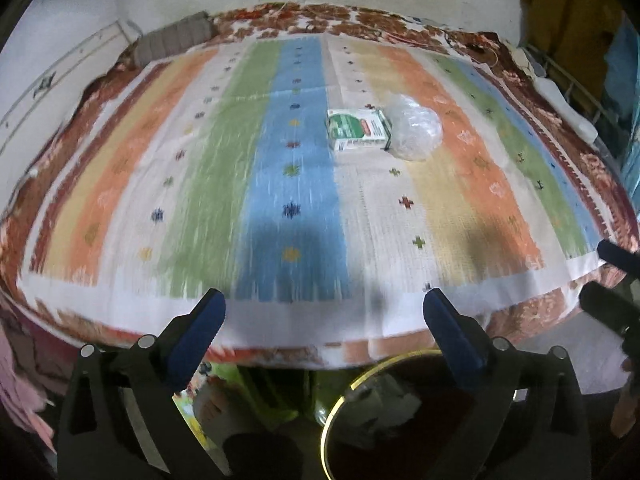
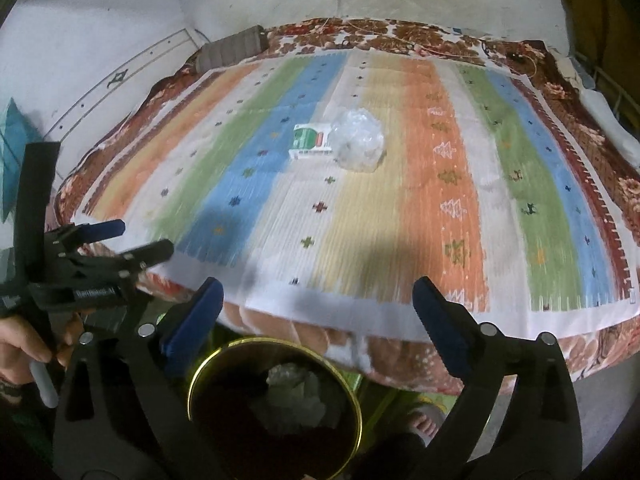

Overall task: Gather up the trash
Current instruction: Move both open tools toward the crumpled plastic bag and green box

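Bed (image 1: 460,200): box (image 1: 356,128) and bag (image 1: 416,132) left.
Bin (image 2: 352,392): some trash (image 2: 296,396) inside.
Left gripper (image 1: 324,312), right gripper (image 2: 316,296): spread, empty.

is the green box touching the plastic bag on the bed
Touching. In the left wrist view the box butts against the bag with no cloth between them; the right wrist view agrees.

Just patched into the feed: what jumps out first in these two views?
The striped bedspread fills both views. Mid-bed lie a green-and-white carton and, touching its right side, a crumpled clear plastic bag. Below the bed's near edge stands a dark bin with a gold rim, crumpled trash already inside; both tools, left and right, are open and empty.
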Available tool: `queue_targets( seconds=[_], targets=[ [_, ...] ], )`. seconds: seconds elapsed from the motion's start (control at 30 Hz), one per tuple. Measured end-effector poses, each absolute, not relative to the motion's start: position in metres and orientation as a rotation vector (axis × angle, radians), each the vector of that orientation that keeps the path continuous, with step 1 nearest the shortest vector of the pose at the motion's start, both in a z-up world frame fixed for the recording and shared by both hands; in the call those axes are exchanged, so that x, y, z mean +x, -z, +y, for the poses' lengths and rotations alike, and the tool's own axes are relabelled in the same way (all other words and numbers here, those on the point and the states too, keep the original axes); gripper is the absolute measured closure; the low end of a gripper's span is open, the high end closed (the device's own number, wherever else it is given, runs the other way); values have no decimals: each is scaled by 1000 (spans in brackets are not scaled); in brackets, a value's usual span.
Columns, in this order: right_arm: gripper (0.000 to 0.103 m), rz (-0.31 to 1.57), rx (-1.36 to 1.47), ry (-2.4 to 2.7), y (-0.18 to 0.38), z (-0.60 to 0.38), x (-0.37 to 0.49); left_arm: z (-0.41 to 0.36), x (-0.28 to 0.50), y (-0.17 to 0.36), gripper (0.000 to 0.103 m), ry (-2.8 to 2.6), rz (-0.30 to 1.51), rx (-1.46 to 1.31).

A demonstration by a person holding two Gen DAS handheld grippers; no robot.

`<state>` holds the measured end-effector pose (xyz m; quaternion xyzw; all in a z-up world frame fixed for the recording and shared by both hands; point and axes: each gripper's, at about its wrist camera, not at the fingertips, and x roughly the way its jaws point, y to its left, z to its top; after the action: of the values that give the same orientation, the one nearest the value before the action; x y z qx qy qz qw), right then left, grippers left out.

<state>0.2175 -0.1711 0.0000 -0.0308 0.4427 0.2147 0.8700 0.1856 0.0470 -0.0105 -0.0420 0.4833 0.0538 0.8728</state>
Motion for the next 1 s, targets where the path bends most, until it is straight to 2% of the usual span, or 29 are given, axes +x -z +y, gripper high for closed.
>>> queue_targets(
  seconds=[0.47, 0.7, 0.9, 1.0],
  targets=[
    [9, 896, -71, -423, 12, -156, 272, 51, 237, 12, 6, -40, 875, 102],
    [9, 891, -60, -433, 24, -148, 305, 52, 259, 36, 6, 29, 903, 221],
    [9, 876, -77, -419, 41, -133, 326, 63, 277, 49, 6, 120, 903, 164],
    [9, 878, -100, -420, 49, -123, 341, 61, 283, 57, 6, 148, 902, 222]
  ],
)
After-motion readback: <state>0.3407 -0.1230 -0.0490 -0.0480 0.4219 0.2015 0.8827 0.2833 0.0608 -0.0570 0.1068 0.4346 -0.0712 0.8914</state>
